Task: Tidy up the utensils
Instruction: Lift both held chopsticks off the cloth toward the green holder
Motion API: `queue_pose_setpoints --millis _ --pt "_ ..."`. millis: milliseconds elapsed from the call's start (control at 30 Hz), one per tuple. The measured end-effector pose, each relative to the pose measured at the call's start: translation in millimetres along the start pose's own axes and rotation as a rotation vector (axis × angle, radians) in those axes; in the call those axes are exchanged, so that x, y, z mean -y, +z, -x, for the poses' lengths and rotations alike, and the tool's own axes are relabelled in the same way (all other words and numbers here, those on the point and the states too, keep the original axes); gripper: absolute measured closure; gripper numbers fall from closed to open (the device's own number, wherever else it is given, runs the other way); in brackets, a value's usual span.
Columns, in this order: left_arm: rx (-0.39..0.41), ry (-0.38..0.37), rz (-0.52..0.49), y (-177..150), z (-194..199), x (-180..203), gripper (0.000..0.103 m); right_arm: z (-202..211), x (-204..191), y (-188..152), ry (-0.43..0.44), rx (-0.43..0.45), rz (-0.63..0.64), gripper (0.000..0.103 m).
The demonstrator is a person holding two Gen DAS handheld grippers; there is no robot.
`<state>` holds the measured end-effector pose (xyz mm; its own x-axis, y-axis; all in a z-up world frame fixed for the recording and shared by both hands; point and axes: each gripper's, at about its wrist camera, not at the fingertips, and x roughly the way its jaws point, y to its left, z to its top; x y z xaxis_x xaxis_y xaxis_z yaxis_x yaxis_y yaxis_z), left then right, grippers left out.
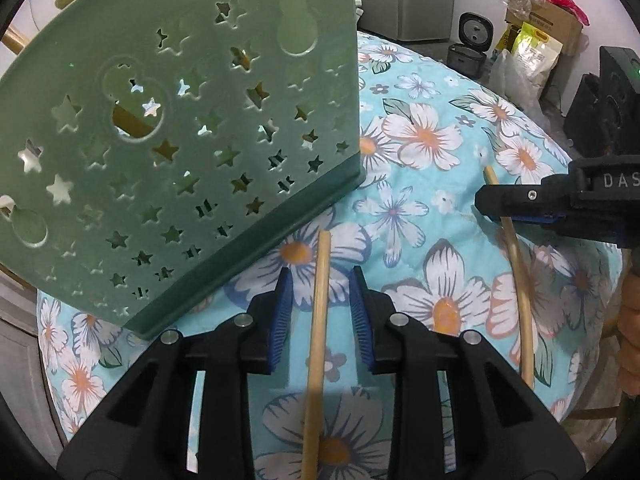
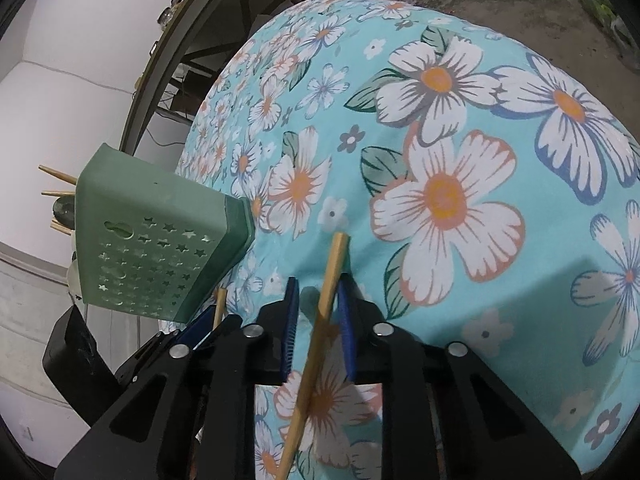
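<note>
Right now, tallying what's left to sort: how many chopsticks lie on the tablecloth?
2. One chopstick lies between the left hand-held gripper's fingers, another between the right hand-held gripper's. The green holder has more, partly hidden.

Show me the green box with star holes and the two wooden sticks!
Green plastic star-hole box [image 1: 192,152]: left wrist view, perforated side wall.
Wooden stick by left gripper [image 1: 320,304]: left wrist view, mid-shaft.
Wooden stick by right gripper [image 2: 334,264]: right wrist view, upper shaft.

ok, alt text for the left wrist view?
Left tool straddles a wooden chopstick on the floral tablecloth, pads not touching it. A green star-cutout utensil holder fills the upper left; right tool is over a second chopstick.
</note>
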<state>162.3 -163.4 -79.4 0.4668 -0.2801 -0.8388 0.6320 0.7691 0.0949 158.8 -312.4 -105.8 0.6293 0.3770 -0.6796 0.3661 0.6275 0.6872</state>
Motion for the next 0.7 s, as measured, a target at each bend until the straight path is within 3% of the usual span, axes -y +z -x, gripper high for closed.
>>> queue_pose_setpoints --millis 133,700 --pt "0.005 0.017 -0.008 2 0 6 0.078 1 5 -1 0.006 0.002 -0.011 0.093" --pt "0.008 0.024 -0.012 8 -2 14 0.083 3 8 -1 0.01 0.002 -0.017 0.093"
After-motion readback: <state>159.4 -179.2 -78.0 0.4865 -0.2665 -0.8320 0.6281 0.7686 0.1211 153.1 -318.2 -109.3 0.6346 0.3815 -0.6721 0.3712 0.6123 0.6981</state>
